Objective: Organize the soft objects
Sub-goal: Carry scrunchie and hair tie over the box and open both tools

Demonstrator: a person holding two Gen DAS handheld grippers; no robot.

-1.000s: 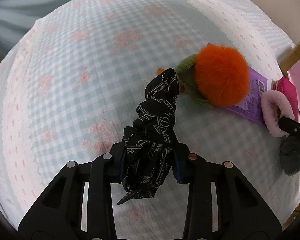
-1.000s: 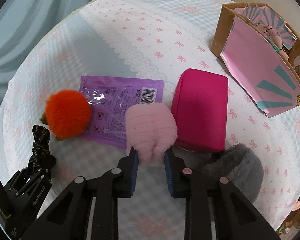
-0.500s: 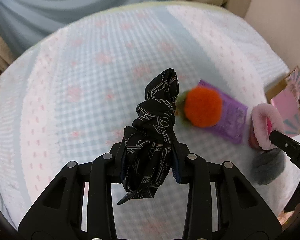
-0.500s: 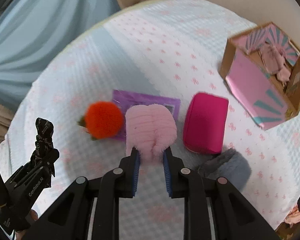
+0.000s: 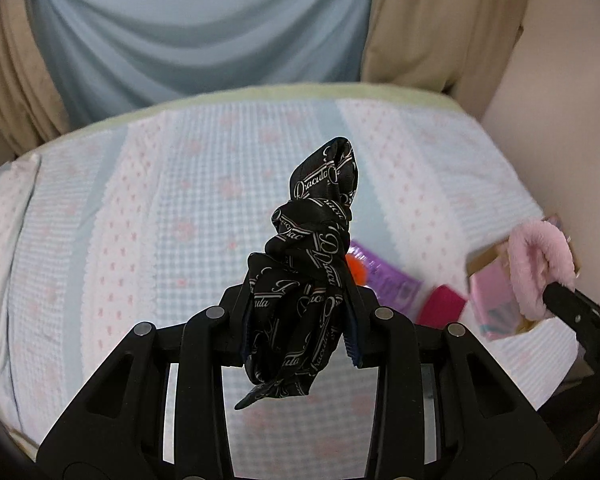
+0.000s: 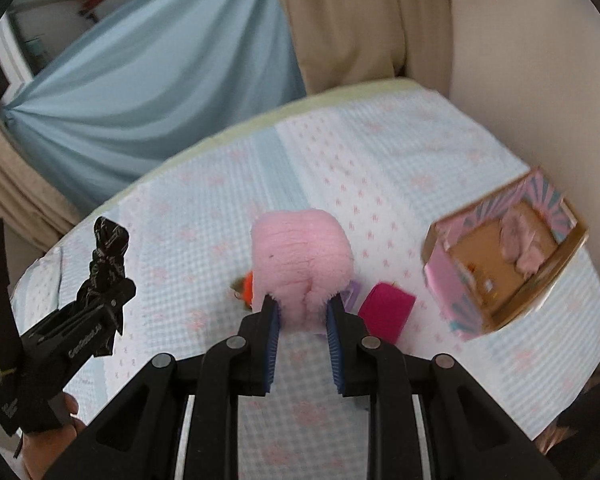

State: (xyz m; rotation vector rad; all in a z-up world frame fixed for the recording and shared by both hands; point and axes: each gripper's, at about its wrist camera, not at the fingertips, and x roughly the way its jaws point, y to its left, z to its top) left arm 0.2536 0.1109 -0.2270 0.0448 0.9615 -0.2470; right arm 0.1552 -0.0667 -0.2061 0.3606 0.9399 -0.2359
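My left gripper point(image 5: 298, 324) is shut on a black scarf with white script point(image 5: 314, 248), a bunched bundle held high above the bed. In the right wrist view the same scarf point(image 6: 107, 252) and left gripper point(image 6: 100, 304) show at the far left. My right gripper point(image 6: 302, 316) is shut on a fluffy pink piece point(image 6: 300, 256), also seen at the right edge of the left view as the pink piece point(image 5: 540, 264). Below lie an orange pompom point(image 6: 247, 286), mostly hidden, a purple packet point(image 5: 384, 276) and a magenta pouch point(image 6: 386, 312).
An open cardboard box with pink and teal sides point(image 6: 504, 264) sits on the bed's right side with pink fabric inside. The bedspread point(image 5: 140, 220) is pale blue check with pink bows. Blue and beige curtains point(image 5: 204, 20) hang behind; a wall rises at right.
Both grippers have risen well above the bed with the scarf and the pink piece still held. The items on the bed look smaller and the curtains have come into view.
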